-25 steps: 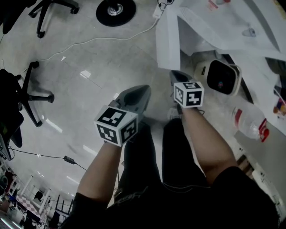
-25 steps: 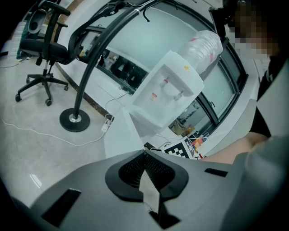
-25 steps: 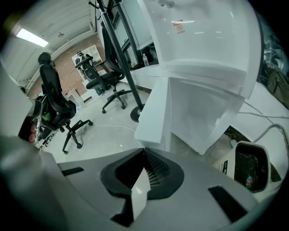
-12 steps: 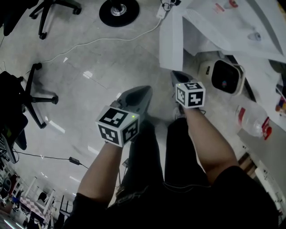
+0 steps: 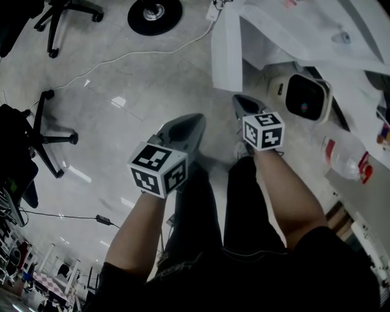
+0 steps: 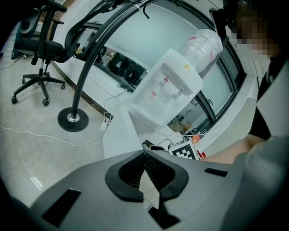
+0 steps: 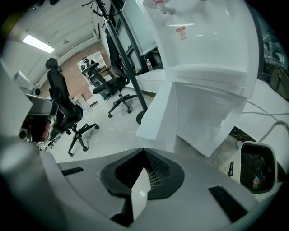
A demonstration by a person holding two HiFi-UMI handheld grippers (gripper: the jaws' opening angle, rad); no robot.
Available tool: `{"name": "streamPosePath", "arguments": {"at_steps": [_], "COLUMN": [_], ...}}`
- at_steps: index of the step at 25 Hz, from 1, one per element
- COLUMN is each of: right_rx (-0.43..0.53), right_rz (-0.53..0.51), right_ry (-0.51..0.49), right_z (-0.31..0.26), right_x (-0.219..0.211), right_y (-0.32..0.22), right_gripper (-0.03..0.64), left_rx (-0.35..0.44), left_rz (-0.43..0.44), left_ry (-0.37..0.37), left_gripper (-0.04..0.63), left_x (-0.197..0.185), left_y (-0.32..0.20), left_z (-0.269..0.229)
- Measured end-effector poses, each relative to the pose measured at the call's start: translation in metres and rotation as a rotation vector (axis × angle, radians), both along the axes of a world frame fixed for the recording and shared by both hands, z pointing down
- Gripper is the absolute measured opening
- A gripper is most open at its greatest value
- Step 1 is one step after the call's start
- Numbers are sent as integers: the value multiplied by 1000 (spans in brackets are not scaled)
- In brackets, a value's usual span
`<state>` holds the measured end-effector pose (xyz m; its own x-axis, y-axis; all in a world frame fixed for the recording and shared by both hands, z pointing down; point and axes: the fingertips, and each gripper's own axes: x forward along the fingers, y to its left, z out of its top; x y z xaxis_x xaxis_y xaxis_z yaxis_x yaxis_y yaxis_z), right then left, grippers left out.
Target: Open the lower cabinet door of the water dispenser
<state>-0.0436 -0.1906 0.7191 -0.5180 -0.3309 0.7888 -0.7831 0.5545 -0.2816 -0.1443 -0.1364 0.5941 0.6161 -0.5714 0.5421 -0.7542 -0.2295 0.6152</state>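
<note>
The white water dispenser carries a clear bottle on top. Its lower cabinet door stands swung outward, and the pale cabinet inside shows. In the head view the door juts toward me at the upper middle. My right gripper hangs just short of the door's lower edge, jaws shut with nothing between them. My left gripper is further left over the floor, also shut and empty.
A black round lamp base and a white cable lie on the floor left of the dispenser. Office chairs stand at the left. A small white appliance with a dark face and a plastic bottle sit to the right.
Only the head camera has shifted a little. Both grippers stay in place and shut.
</note>
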Motion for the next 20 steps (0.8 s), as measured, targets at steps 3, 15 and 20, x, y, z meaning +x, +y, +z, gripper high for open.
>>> {"name": "streamPosePath", "arguments": {"at_steps": [3, 15, 20], "right_rx": [25, 75, 78], "right_rz": [-15, -27, -21], "right_ry": [14, 44, 34], "right_z": [-4, -11, -12], "right_x": [13, 25, 20], "right_y": [-2, -25, -29], "right_gripper": [15, 15, 14], "left_rx": [-2, -10, -13], "left_rz": [14, 14, 11], "left_ry": [4, 5, 2], "left_gripper": [0, -1, 0], "left_x": [13, 30, 24], "left_y": [1, 2, 6], "left_z": [1, 3, 5]}}
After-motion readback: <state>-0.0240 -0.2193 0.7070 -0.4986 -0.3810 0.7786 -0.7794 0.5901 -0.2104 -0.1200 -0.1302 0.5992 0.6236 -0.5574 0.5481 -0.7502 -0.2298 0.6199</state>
